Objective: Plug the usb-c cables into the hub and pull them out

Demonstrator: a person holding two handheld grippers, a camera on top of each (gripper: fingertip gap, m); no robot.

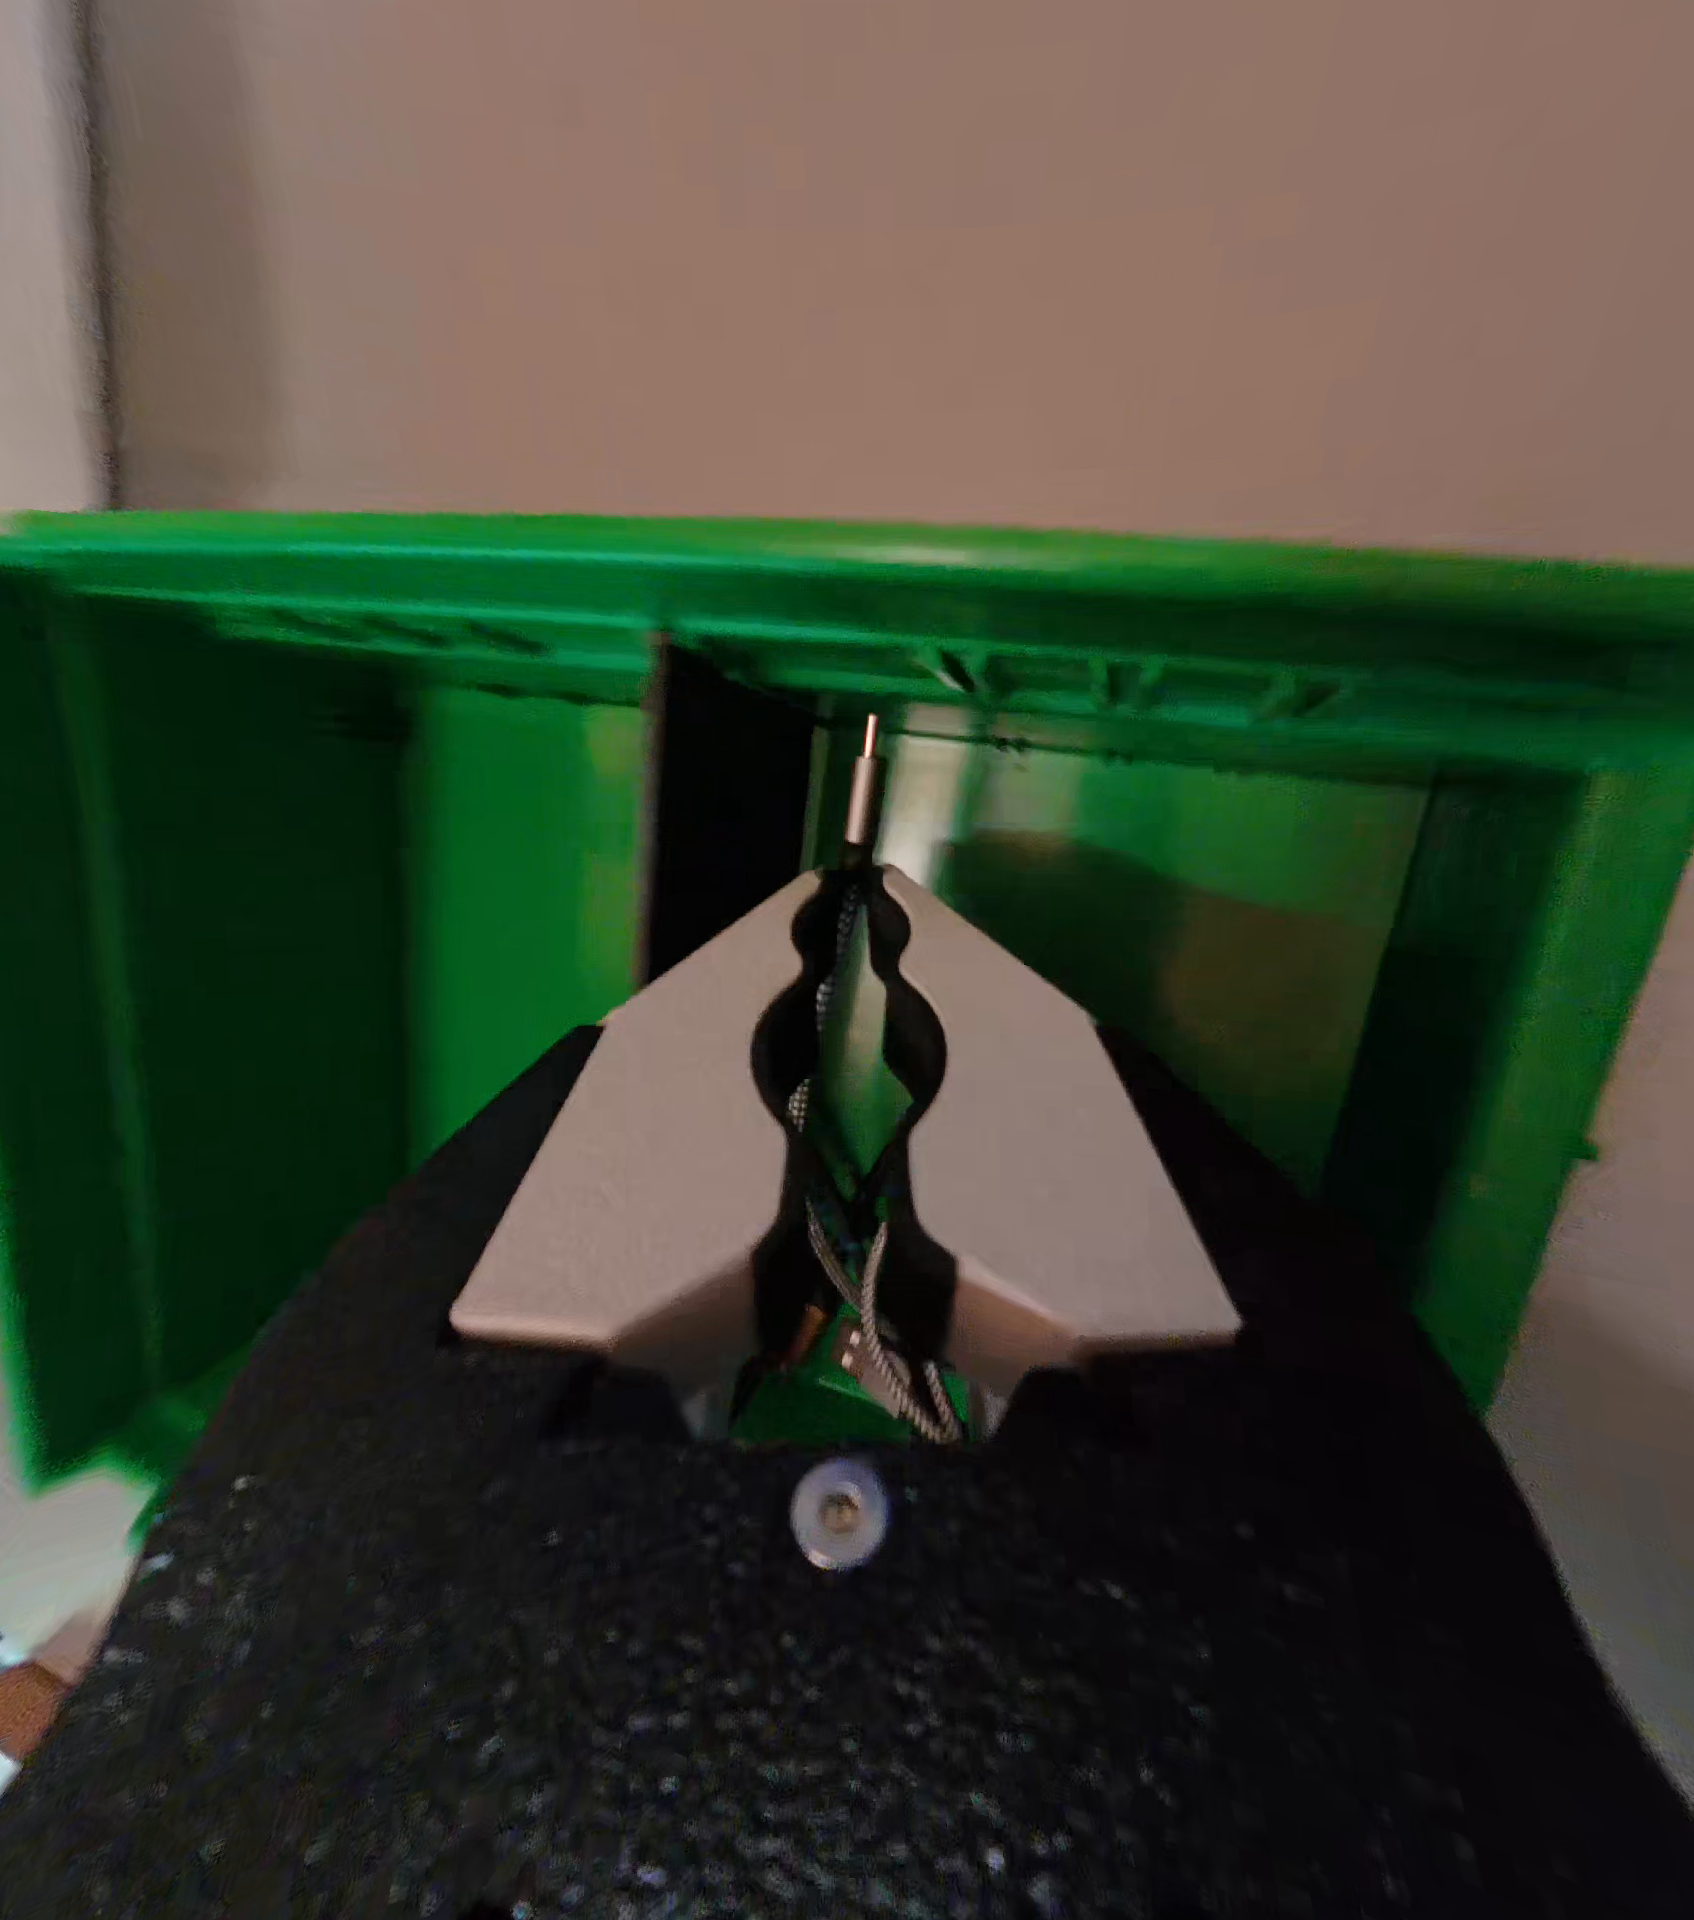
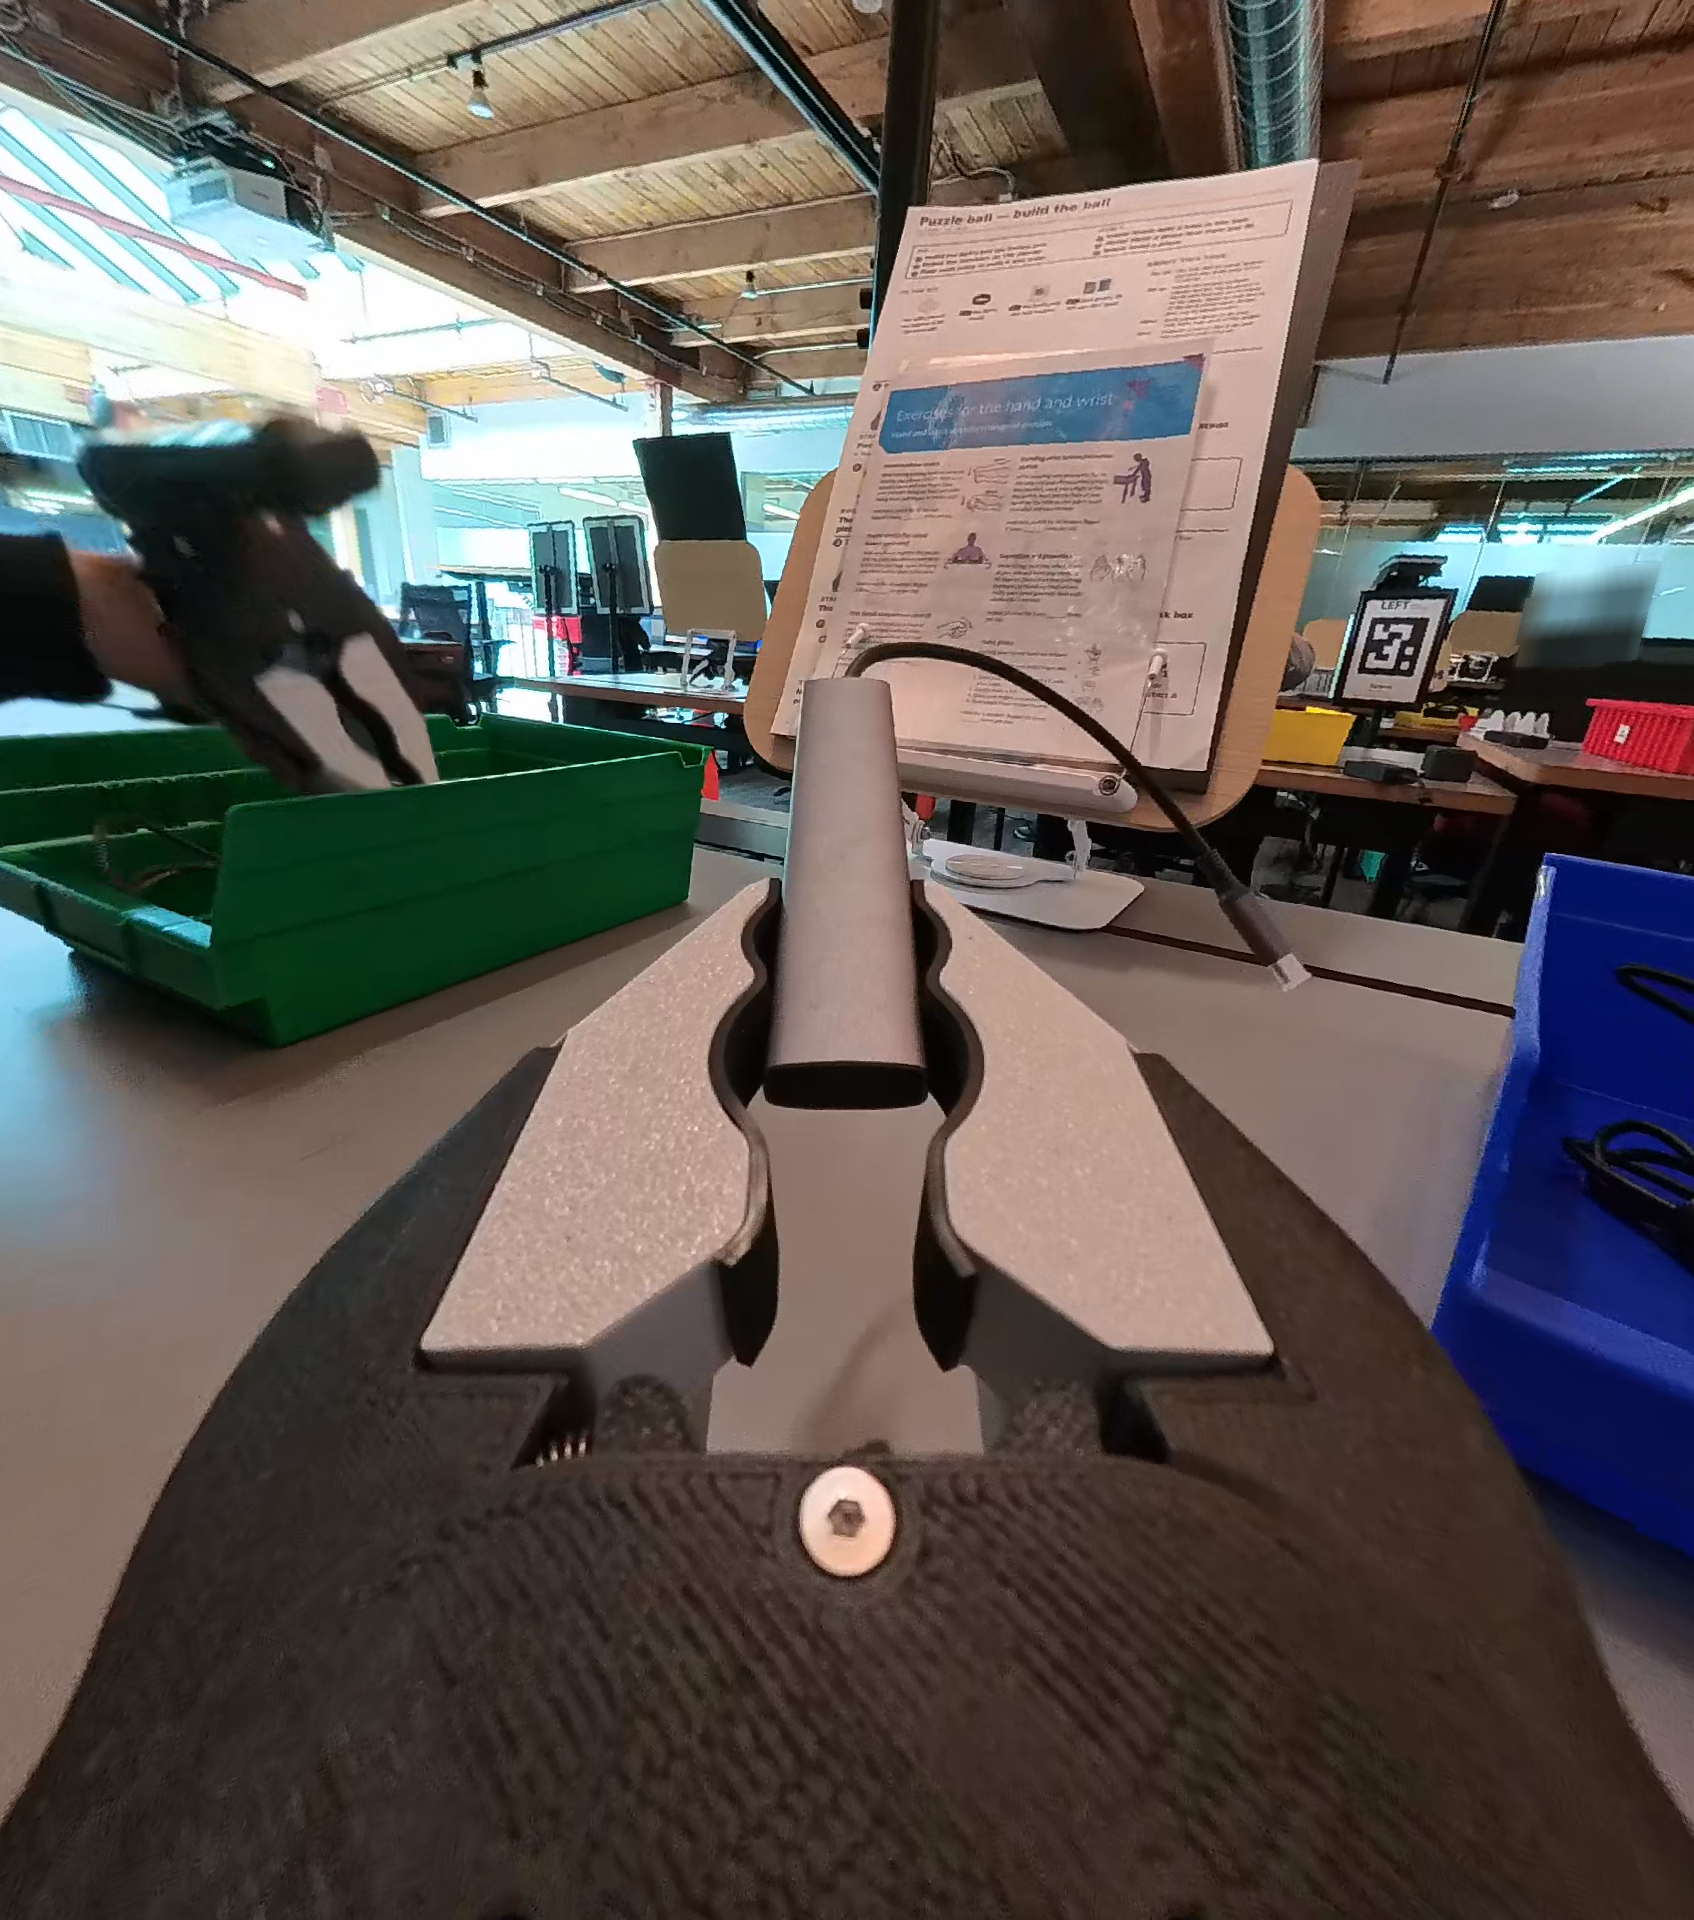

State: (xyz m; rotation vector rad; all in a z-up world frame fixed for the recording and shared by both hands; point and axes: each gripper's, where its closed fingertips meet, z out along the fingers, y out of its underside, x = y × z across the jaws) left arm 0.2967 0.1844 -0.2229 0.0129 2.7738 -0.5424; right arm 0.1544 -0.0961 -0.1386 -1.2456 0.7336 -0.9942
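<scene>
Left hand-held gripper (image 1: pixel 858 878) clenches a limp braided usb-c cable (image 1: pixel 864 800) behind its stiff plug; right hand-held gripper (image 2: pixel 848 914) grasps the rigid, smooth-looking hub (image 2: pixel 843 883).

Green bin (image 2: pixel 427 894), blue bin (image 2: pixel 1653 1299), grey hub (image 2: pixel 843 883), silver braided cable (image 1: pixel 848 1262), black cable (image 2: pixel 1082 717).

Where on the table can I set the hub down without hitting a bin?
Bare table lies between the green bin and the blue bin, ahead of the right tool holding the hub. It is crowded at the document stand, where the hub's cable dangles, and inside both bins.
</scene>
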